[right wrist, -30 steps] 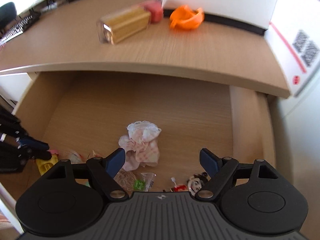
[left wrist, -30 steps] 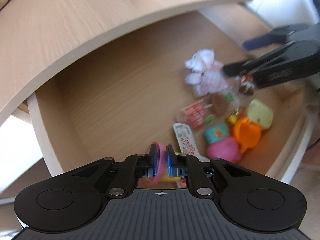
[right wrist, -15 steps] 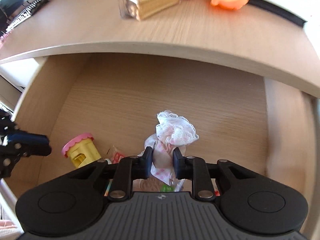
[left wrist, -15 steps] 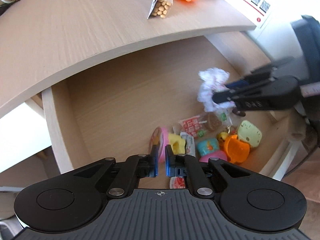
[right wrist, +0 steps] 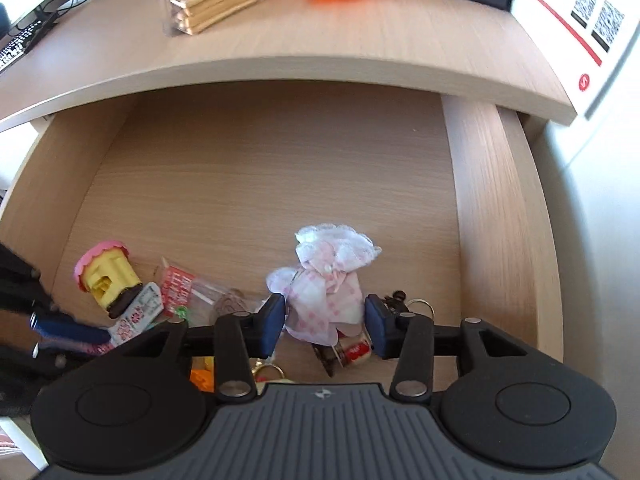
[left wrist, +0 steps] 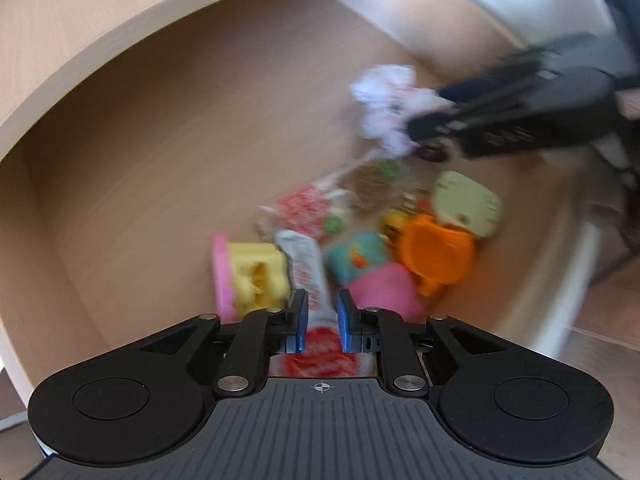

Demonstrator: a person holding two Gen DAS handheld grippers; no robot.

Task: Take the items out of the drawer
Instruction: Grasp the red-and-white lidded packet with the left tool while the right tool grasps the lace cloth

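Pink-checked cloth bundle with white lace trim (right wrist: pixel 326 280) lies on wooden drawer (right wrist: pixel 256 184) floor, front right, between right gripper (right wrist: pixel 325 322) pads; jaws opening, not pinching it. Step in hand: picking; next likely needs re-closing on cloth, then lifting out. Left gripper (left wrist: pixel 322 322): jaws opening slightly, narrow gap over red-and-white sachet (left wrist: pixel 306 276), no grip seen. Sachet print too blurred to read. White box (right wrist: pixel 592 32) on desktop: QR codes, red stripe.

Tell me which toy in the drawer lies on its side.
The yellow toy house with the pink roof. It is tipped over near the drawer's left wall, roof pointing away from the left gripper.
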